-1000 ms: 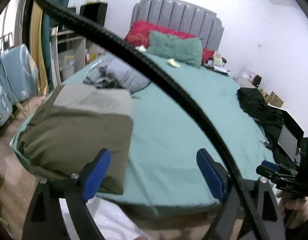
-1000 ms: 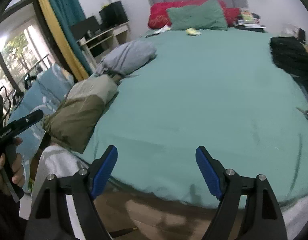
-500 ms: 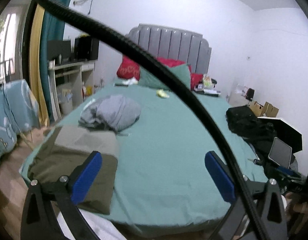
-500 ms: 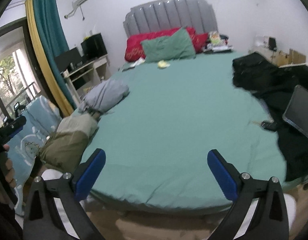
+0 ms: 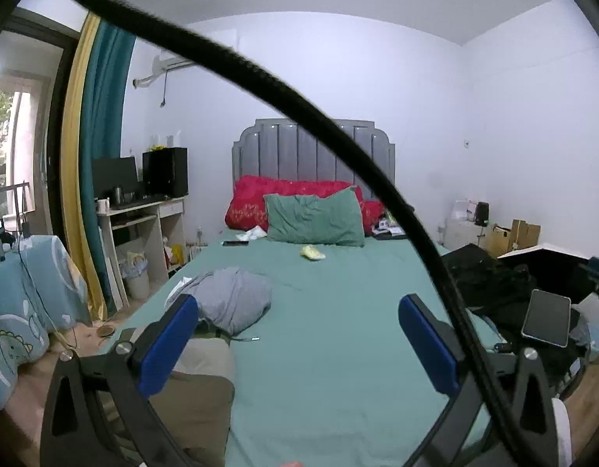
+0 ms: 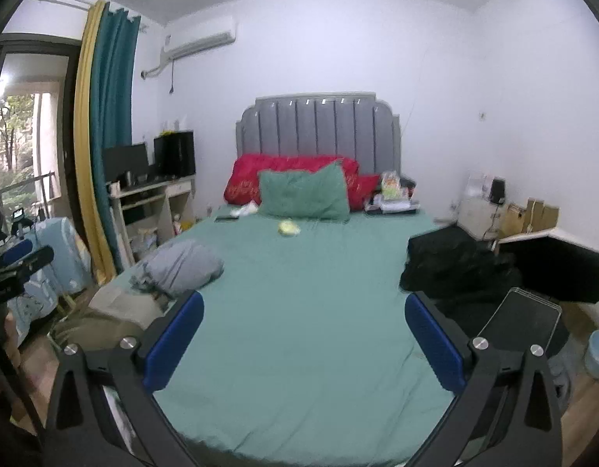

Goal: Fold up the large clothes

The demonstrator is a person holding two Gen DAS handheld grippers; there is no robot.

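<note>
A folded olive and beige garment (image 5: 198, 393) lies at the near left corner of the green bed (image 5: 330, 350); it also shows in the right wrist view (image 6: 108, 319). A crumpled grey garment (image 5: 233, 299) lies behind it, seen too in the right wrist view (image 6: 178, 266). A black heap of clothes (image 6: 451, 268) sits on the bed's right side. My left gripper (image 5: 299, 344) is open and empty, raised at the foot of the bed. My right gripper (image 6: 304, 340) is open and empty, also raised there.
Red and green pillows (image 6: 303, 190) lie at the grey headboard. A desk with monitors (image 6: 151, 190) stands left of the bed. A tablet (image 5: 547, 323) and dark bag sit at the right. A black cable (image 5: 338, 132) crosses the left wrist view.
Both grippers have tilted up and drawn back from the bed; the views now take in the walls and ceiling. Both stay open and empty.
</note>
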